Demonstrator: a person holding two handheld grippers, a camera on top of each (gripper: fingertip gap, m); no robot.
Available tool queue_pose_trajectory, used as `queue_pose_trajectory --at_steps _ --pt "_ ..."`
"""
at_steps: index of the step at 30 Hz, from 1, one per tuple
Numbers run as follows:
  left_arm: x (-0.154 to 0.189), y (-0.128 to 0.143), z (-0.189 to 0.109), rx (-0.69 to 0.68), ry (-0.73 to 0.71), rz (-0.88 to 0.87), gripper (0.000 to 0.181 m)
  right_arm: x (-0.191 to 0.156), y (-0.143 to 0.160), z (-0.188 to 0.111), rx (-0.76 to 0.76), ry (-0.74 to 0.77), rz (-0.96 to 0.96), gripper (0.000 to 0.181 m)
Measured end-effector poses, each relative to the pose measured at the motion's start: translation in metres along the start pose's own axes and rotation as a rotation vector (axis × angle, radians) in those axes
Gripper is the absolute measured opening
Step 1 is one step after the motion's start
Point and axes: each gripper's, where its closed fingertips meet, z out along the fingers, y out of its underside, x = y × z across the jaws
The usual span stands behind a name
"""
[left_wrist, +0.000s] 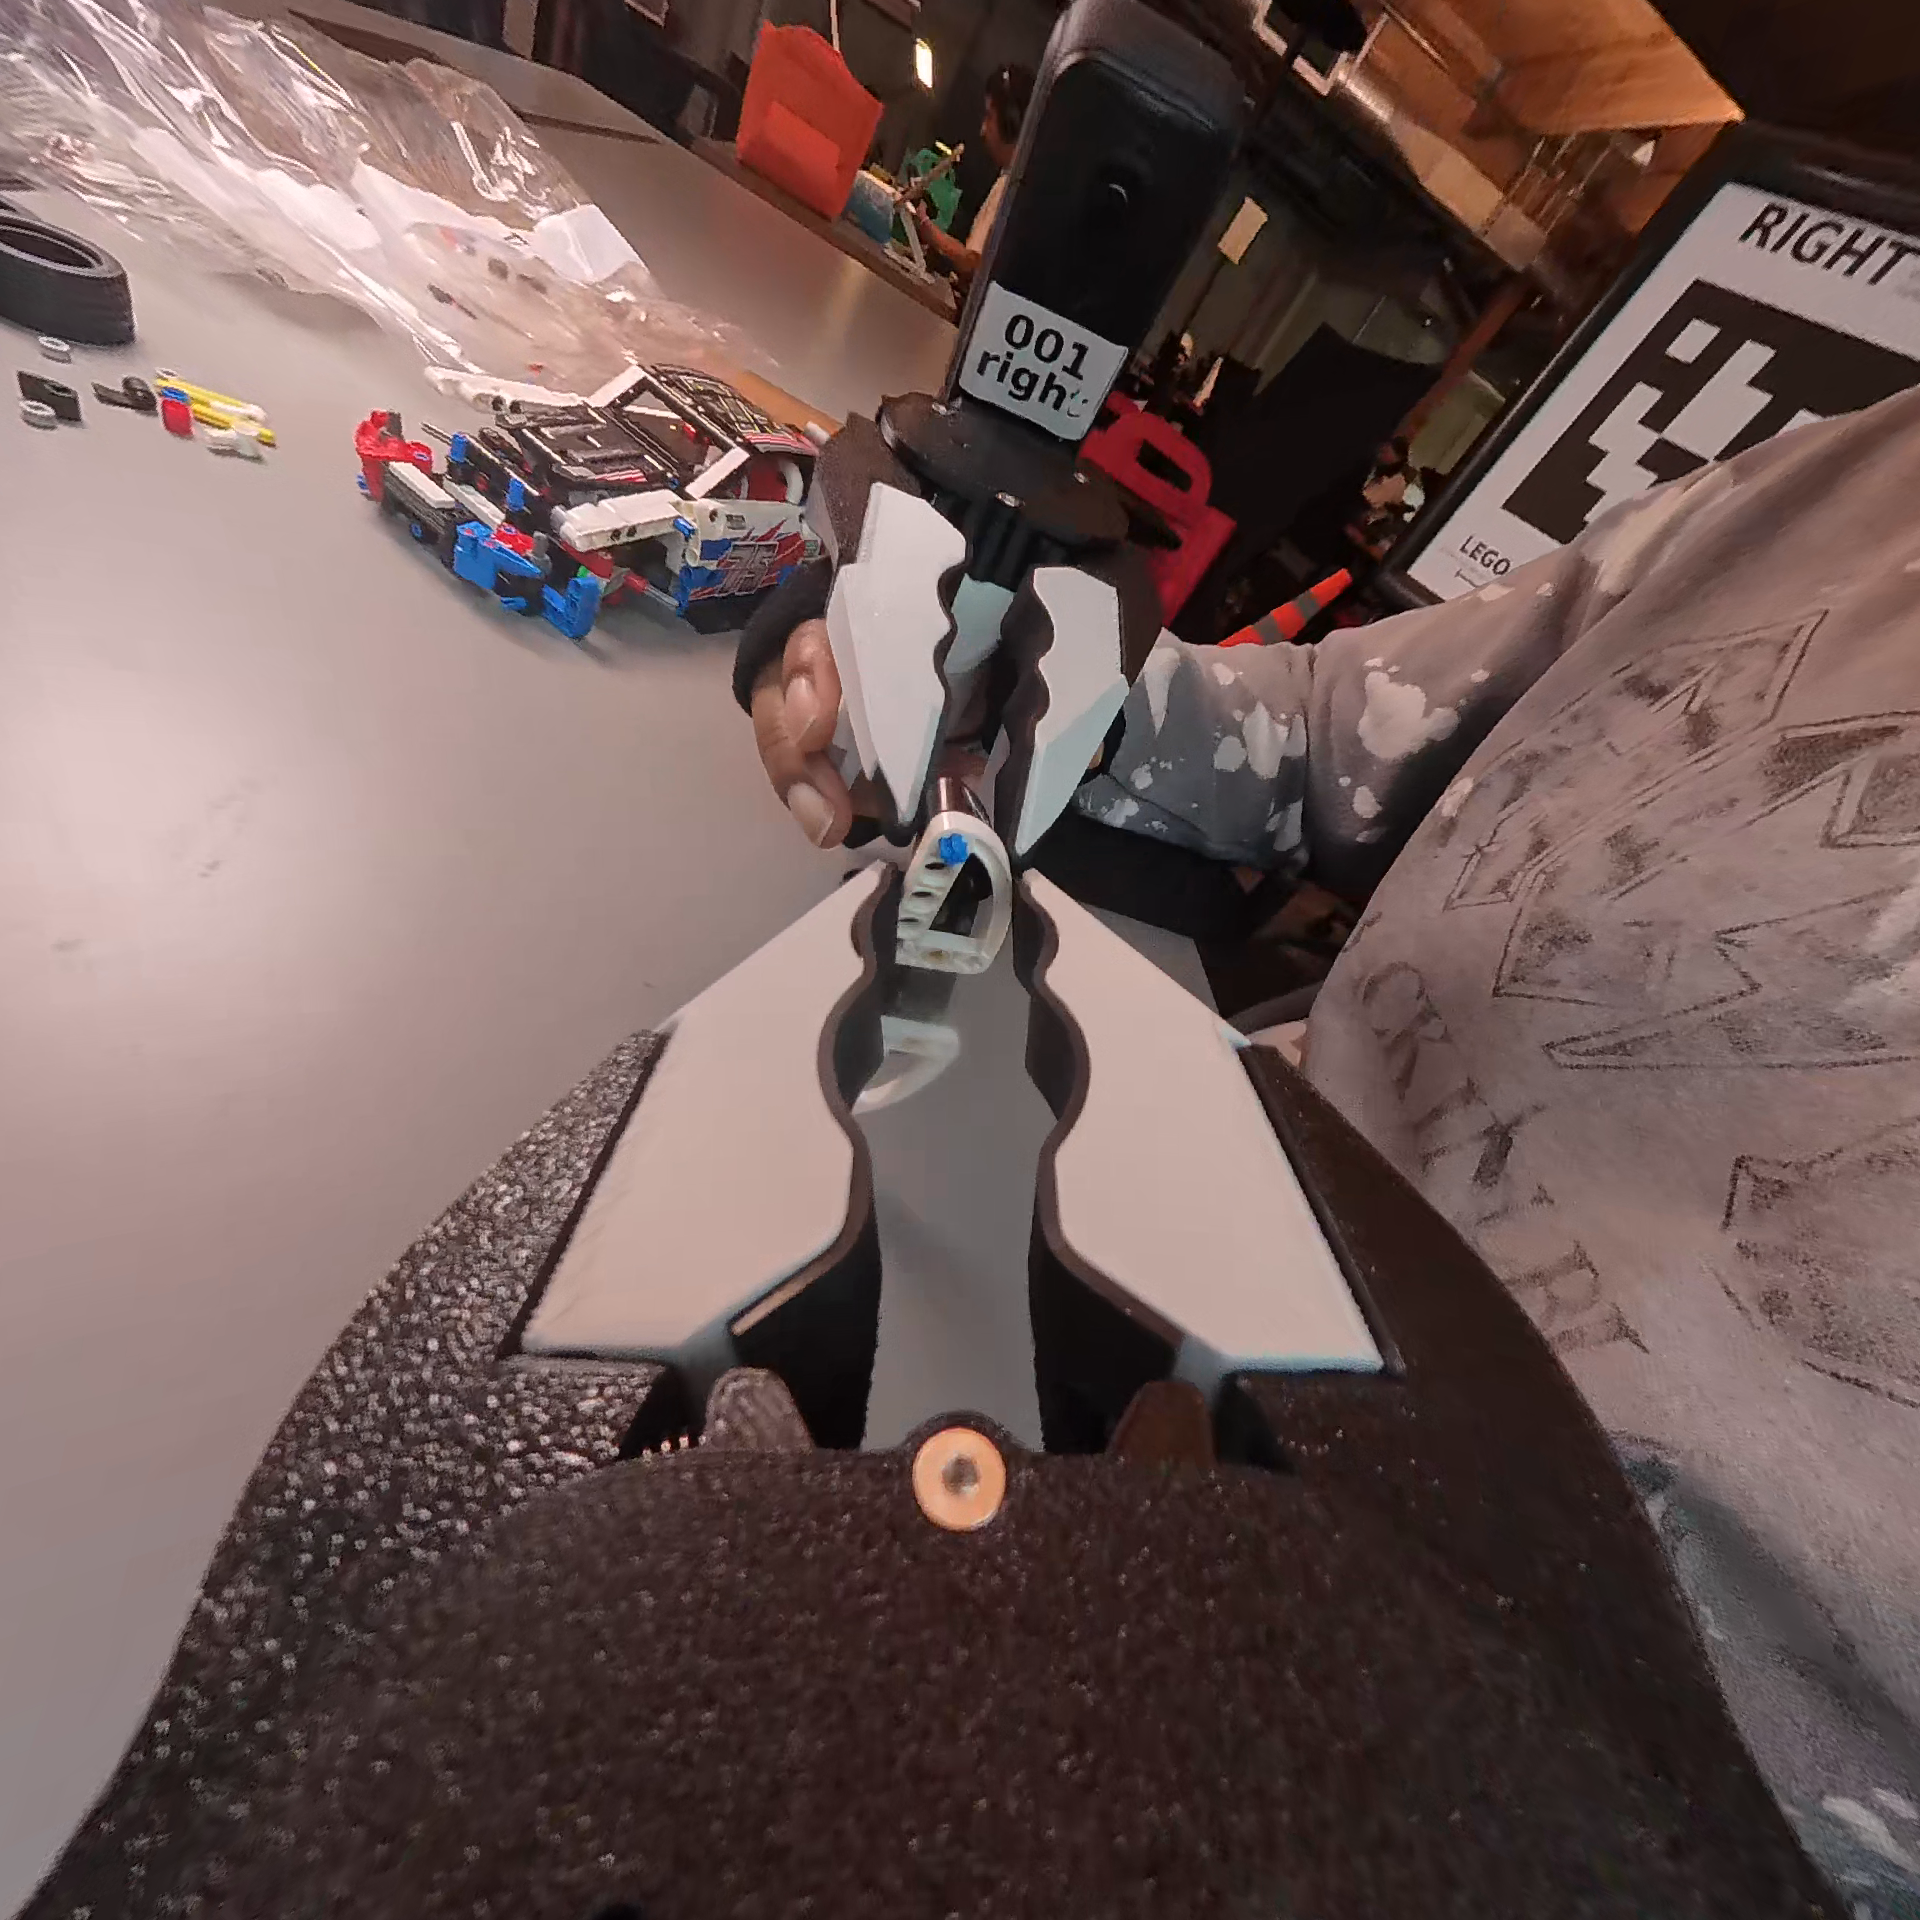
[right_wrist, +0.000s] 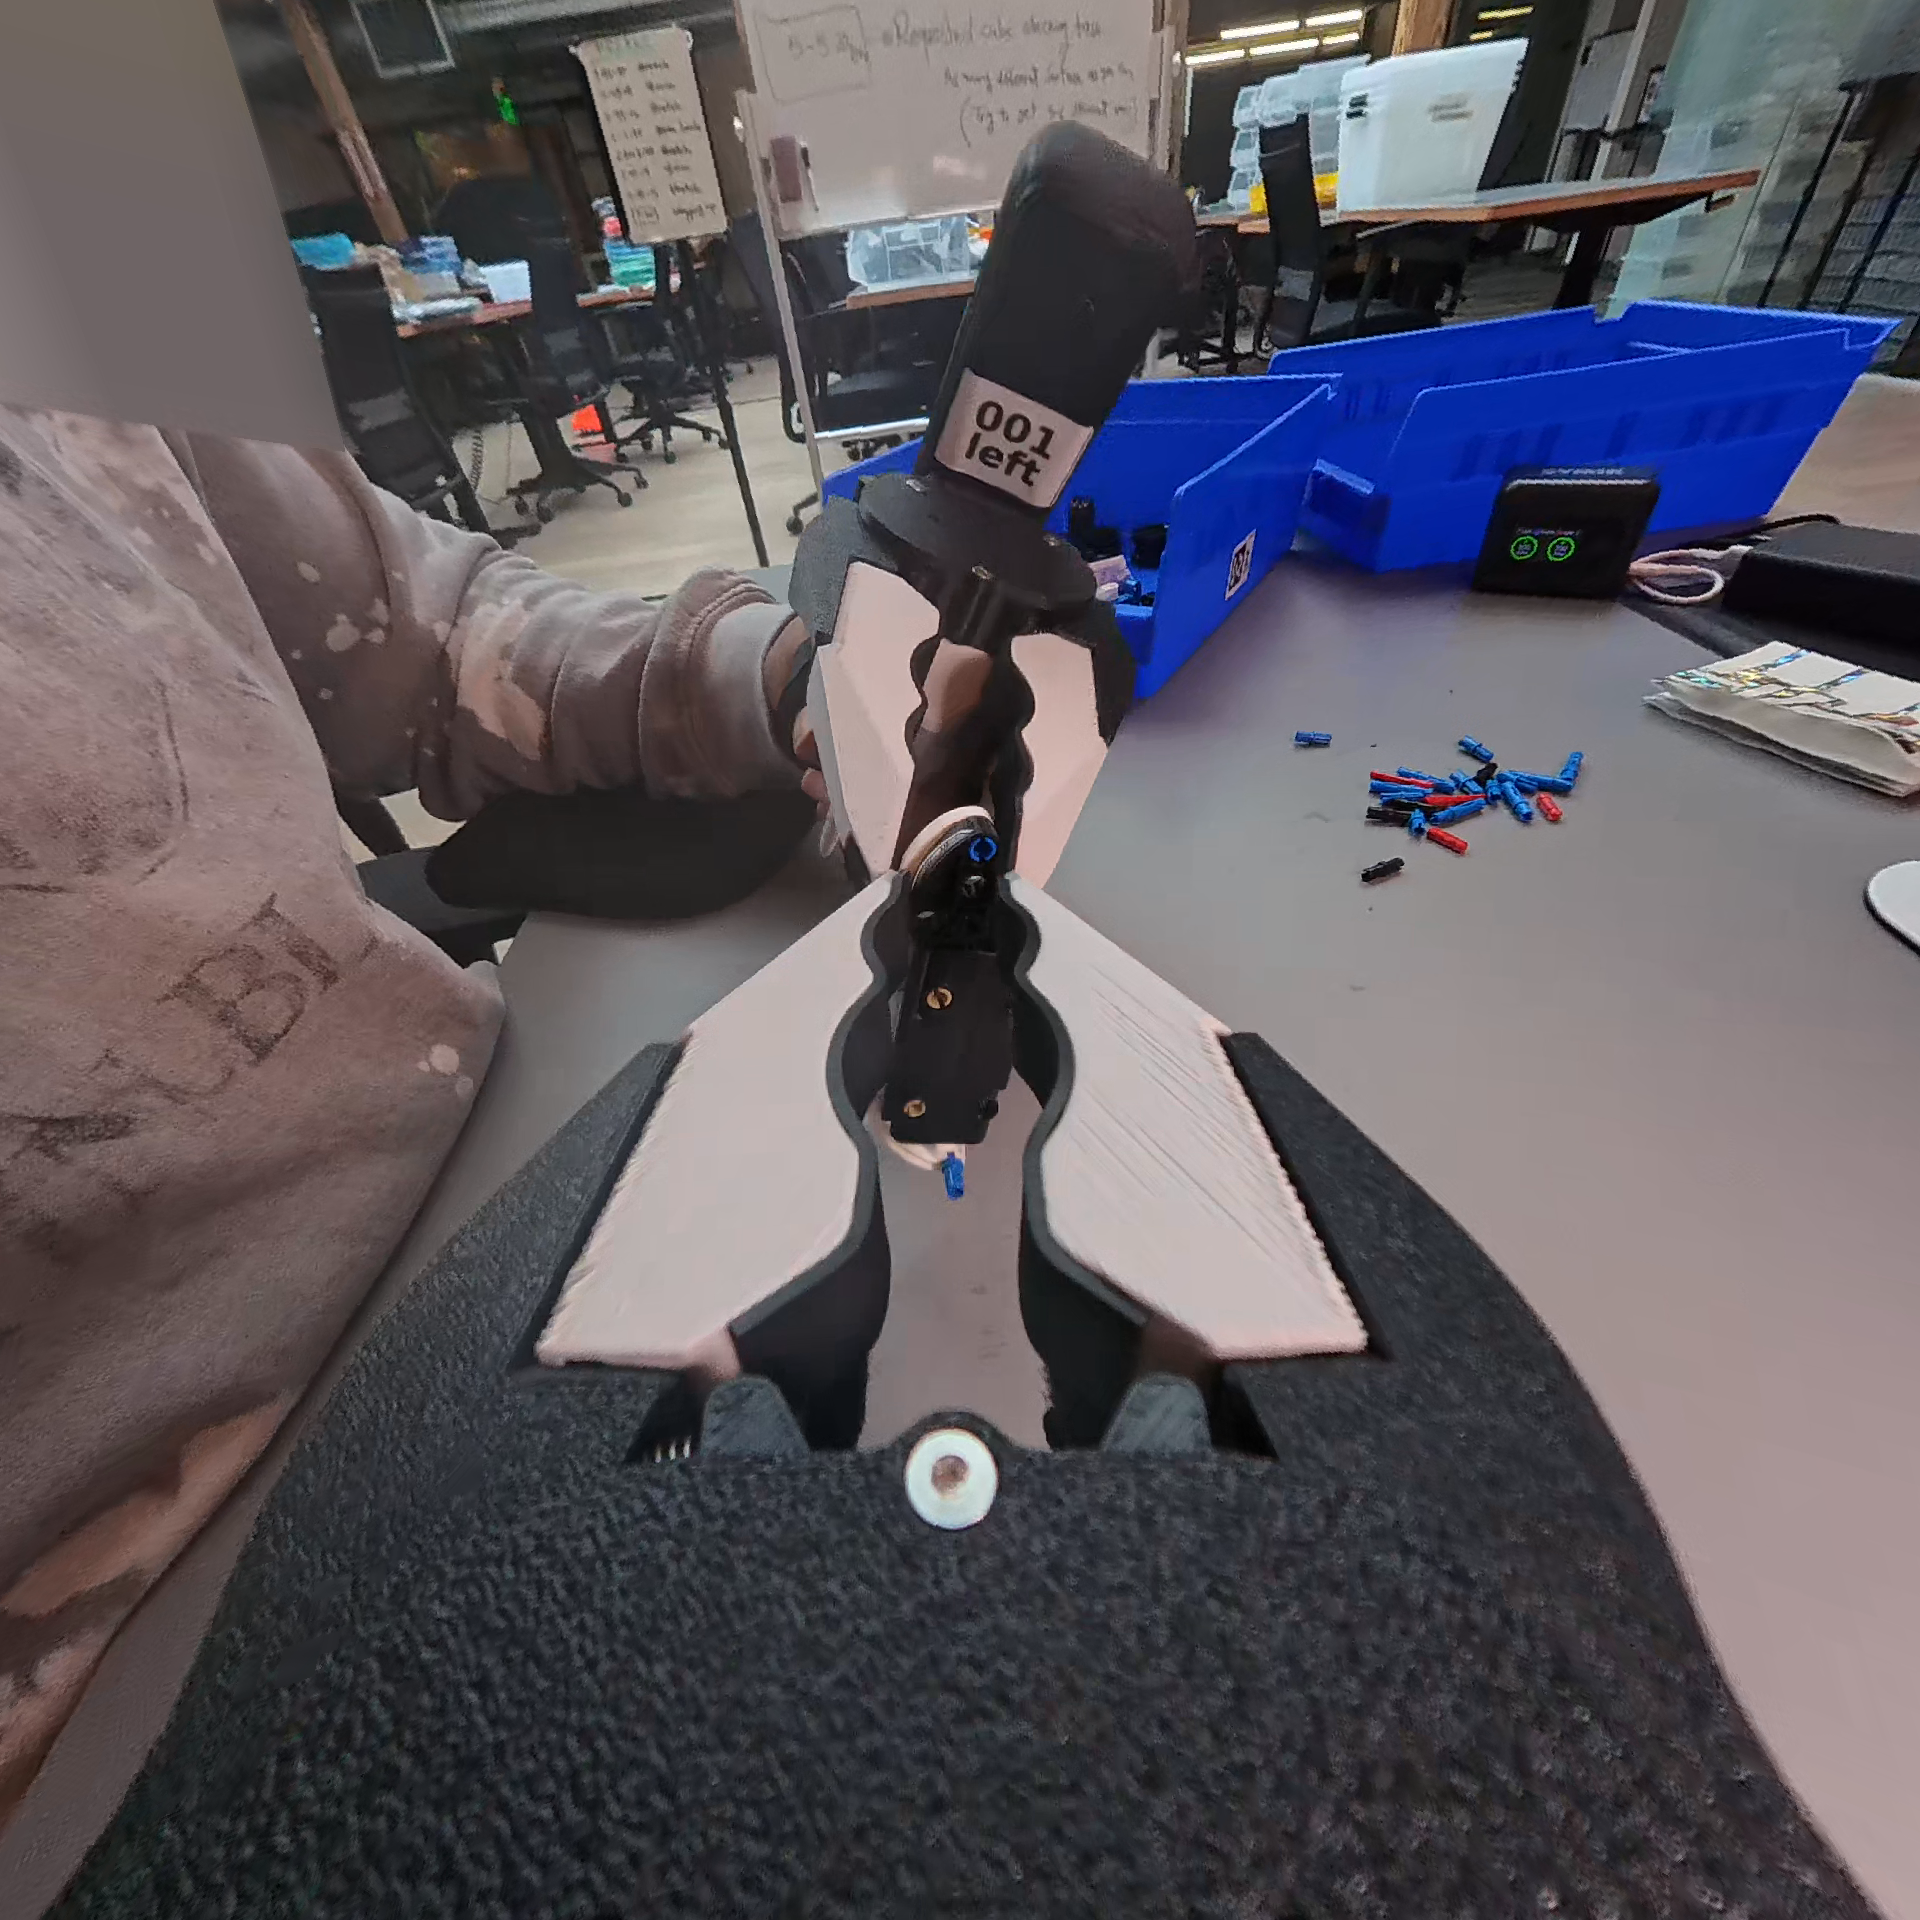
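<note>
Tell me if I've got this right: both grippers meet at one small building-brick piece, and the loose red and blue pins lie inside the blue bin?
Not quite. The right wrist view shows the loose pins scattered on the bare table, outside the blue bin. The rest holds: the left gripper and right gripper meet at one small piece.

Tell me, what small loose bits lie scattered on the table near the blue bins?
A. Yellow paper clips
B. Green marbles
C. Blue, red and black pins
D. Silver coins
C: the right wrist view shows a scatter of small blue, red and black pins lying on the grey table, in front of the blue bins.
</note>
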Motion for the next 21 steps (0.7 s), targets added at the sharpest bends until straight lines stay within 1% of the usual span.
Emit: queue_pose_trajectory --at_steps 8,13,15,18,21 --pt "0.009 0.007 0.001 -0.068 0.007 0.060 0.019 -0.011 0.004 0.003 -0.030 -0.059 0.013 0.016" --pt "0.011 0.016 0.003 -0.123 0.012 0.055 0.019 -0.017 0.010 0.005 -0.053 -0.081 -0.013 0.013" --pt "0.012 0.015 0.002 -0.109 0.016 0.057 0.018 -0.017 0.009 0.005 -0.050 -0.082 -0.018 0.013" --pt "0.011 0.005 -0.001 -0.051 0.014 0.040 0.018 -0.013 0.003 0.001 -0.029 -0.073 -0.003 0.013" --pt "0.010 -0.001 0.000 -0.031 -0.011 0.066 0.018 -0.011 -0.001 -0.003 -0.004 -0.084 0.021 0.012"
